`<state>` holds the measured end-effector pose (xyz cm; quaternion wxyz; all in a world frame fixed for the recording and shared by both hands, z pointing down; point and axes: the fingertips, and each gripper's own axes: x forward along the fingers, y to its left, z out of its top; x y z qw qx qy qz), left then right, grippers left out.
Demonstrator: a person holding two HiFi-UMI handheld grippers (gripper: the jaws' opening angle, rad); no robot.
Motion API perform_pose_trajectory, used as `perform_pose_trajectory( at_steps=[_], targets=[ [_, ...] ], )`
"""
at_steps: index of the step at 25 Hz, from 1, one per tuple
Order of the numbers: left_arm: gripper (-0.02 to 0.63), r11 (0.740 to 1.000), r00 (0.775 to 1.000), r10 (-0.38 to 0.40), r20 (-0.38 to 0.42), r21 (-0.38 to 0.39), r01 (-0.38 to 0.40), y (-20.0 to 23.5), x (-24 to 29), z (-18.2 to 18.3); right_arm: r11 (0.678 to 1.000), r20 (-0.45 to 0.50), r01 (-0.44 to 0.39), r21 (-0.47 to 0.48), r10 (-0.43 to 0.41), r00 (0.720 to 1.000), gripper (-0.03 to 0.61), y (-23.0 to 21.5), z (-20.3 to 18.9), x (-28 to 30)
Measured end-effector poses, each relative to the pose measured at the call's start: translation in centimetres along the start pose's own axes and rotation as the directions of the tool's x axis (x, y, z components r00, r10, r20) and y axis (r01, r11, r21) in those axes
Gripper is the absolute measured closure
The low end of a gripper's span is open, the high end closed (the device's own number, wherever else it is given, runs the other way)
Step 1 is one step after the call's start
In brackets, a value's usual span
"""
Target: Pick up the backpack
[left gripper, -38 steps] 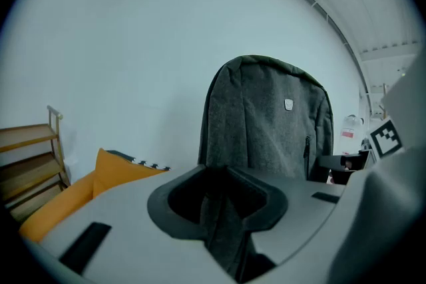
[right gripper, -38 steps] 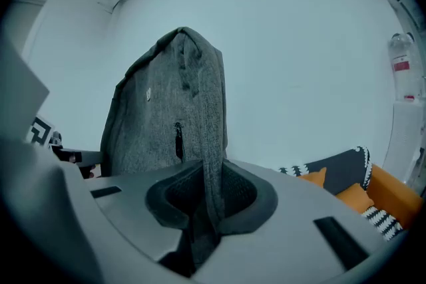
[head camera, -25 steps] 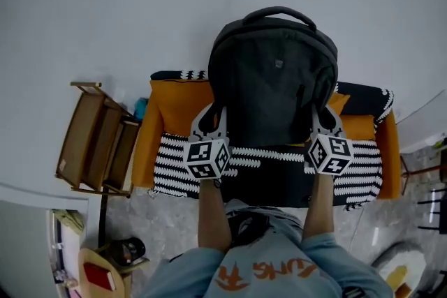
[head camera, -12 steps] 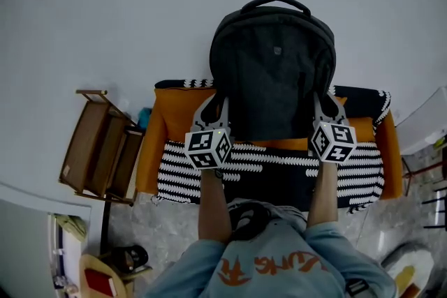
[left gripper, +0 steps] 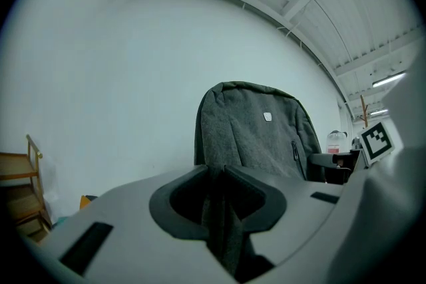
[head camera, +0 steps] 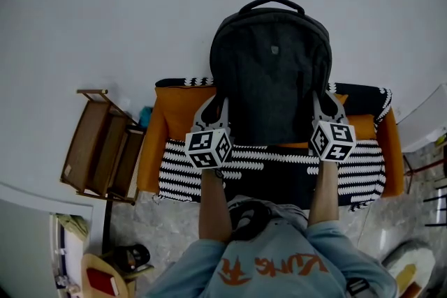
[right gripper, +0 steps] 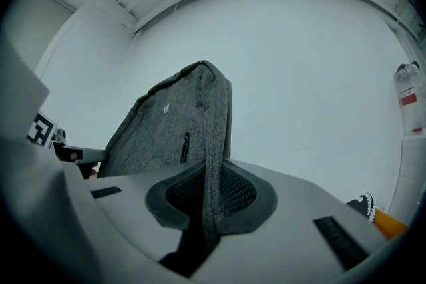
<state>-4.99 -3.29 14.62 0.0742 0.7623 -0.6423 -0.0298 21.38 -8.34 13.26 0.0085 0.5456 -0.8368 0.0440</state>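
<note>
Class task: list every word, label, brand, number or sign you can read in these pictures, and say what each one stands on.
No text here reads clearly.
Small pale badge on the backpack: too small to read.
Orange print on the person's shirt: upside down and blurred, not legible.
Red label on the bottle: too small to read.

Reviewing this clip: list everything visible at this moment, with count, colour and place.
backpack: one, dark grey, upright over the sofa
sofa: one, orange, against the white wall
blanket: one, black-and-white, over the sofa seat
wooden rack: one, brown, left of the sofa
bottle: one, clear with red label, far right
shirt: one, blue, bottom edge
left hand-held gripper: one, grey, jaws closing on the backpack's left edge
right hand-held gripper: one, grey, shut on the backpack's right edge
</note>
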Motion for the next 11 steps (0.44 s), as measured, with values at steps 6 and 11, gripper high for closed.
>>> perform_pose_trajectory(
  at_steps=[6, 11],
  targets=[
    [0.526, 1.0, 1.0, 0.004, -0.001, -0.002, -0.004, -0.23, -0.28, -0.01, 1.0, 0.001, -0.009, 0.001, 0.009, 1.0, 0.537, 0.0, 0.05, -0.13],
    [0.529, 1.0, 1.0, 0.004, 0.002, -0.002, -0.004, -0.57, -0.06, 0.08, 1.0, 0.005, -0.015, 0.004, 0.015, 1.0, 0.538, -0.36, 0.12, -0.03]
  ],
)
